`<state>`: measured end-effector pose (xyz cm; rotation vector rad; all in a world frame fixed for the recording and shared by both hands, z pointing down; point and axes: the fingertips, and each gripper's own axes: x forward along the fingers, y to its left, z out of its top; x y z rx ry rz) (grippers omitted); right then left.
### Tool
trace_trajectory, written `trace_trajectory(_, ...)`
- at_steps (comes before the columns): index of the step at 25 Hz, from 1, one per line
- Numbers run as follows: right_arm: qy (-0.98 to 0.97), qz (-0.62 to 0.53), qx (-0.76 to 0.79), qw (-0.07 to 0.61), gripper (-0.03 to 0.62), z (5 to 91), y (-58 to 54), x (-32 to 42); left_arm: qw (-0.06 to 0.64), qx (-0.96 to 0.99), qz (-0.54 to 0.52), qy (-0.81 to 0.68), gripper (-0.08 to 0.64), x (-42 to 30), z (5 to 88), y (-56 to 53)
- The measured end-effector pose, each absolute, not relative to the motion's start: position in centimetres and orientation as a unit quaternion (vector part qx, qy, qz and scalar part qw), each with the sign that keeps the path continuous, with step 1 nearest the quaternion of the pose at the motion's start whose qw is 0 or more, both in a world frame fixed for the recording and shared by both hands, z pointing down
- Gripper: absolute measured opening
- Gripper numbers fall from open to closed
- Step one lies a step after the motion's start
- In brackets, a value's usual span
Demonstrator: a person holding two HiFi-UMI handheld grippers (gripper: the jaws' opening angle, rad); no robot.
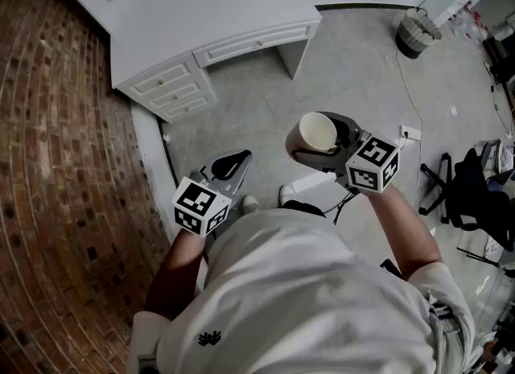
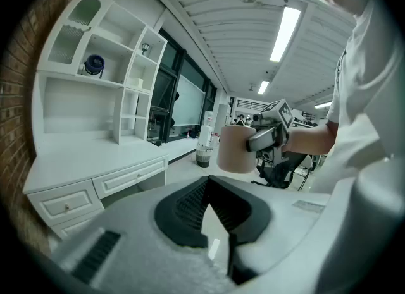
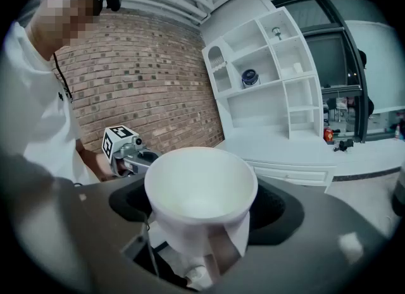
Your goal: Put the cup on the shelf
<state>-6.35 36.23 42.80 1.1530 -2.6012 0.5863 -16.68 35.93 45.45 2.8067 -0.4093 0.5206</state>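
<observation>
A white cup [image 1: 316,133] sits between the jaws of my right gripper [image 1: 319,145], which is shut on its sides at about waist height. In the right gripper view the cup [image 3: 201,188] is upright, empty, with its handle toward the camera. The left gripper view shows the same cup [image 2: 237,149] held in the air by the right gripper [image 2: 269,136]. My left gripper [image 1: 232,163] is shut and holds nothing, its fingertips touching. The white shelf unit [image 2: 114,78] stands on a white desk [image 1: 209,18] ahead of me, some way off.
A brick wall [image 1: 56,163] runs along the left. One shelf compartment holds a blue object [image 3: 249,78]. A waste basket [image 1: 417,30] stands beyond the desk's end, a black chair [image 1: 471,187] at the right, and a cable with a socket [image 1: 409,133] lies on the floor.
</observation>
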Motion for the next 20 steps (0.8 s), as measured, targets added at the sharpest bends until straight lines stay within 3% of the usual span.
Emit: trace_trajectory(20,-0.901,0.176,0.357,0.174,0.443,43.8,34.8,2.8,0.147,0.962,0.185,-0.137,0.006,-6.1,45.0,37.0)
